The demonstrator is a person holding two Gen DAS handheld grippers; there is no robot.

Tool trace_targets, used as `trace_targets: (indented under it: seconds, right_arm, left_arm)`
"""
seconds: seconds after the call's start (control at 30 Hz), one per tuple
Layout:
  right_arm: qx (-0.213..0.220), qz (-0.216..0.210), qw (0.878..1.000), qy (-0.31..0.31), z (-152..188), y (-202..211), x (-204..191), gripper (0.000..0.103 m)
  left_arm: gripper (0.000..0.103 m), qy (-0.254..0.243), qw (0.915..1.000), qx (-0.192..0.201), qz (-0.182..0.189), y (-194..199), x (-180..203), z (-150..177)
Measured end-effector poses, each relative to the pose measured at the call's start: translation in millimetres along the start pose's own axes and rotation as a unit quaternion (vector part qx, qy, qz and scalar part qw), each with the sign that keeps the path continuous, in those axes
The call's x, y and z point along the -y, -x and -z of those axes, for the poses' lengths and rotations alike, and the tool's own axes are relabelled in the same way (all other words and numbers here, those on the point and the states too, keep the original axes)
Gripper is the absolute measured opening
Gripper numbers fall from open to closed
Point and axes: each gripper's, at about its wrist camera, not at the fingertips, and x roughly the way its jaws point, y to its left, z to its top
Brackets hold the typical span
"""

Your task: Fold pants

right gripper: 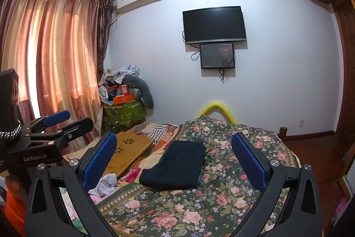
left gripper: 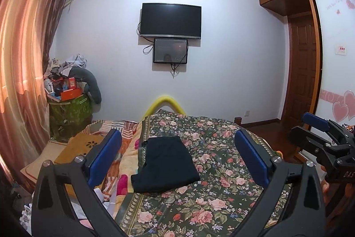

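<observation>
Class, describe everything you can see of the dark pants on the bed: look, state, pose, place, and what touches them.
The pants are dark navy or black, of soft, plain cloth. They lie folded into a compact, roughly rectangular stack, layered edges showing at the near end. They rest flat on the floral bedspread, near its left border, angled slightly. Only the bedspread touches them: the left gripper and the right gripper are both open and empty, held back from the pants.

The picture's right edge is cutting off the right hand-held gripper (left gripper: 319, 126) in the left wrist view, hiding its body. The lower edge is cropping the bed (right gripper: 199, 210). The small wall screen (left gripper: 170, 50) is showing content too dim to read. The corner clutter pile (right gripper: 121, 86) is staying too small to itemise.
</observation>
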Motion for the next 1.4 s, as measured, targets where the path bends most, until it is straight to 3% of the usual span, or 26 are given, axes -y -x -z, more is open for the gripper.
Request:
trace_targets:
  seconds: [1.4]
  right_arm:
    - [-0.002, 0.000, 1.000, -0.010, -1.7, -0.8, 2.9, 0.103]
  left_arm:
    - [0.103, 0.000, 0.9997, -0.011, 0.020, -6.9, 4.1, 2.2]
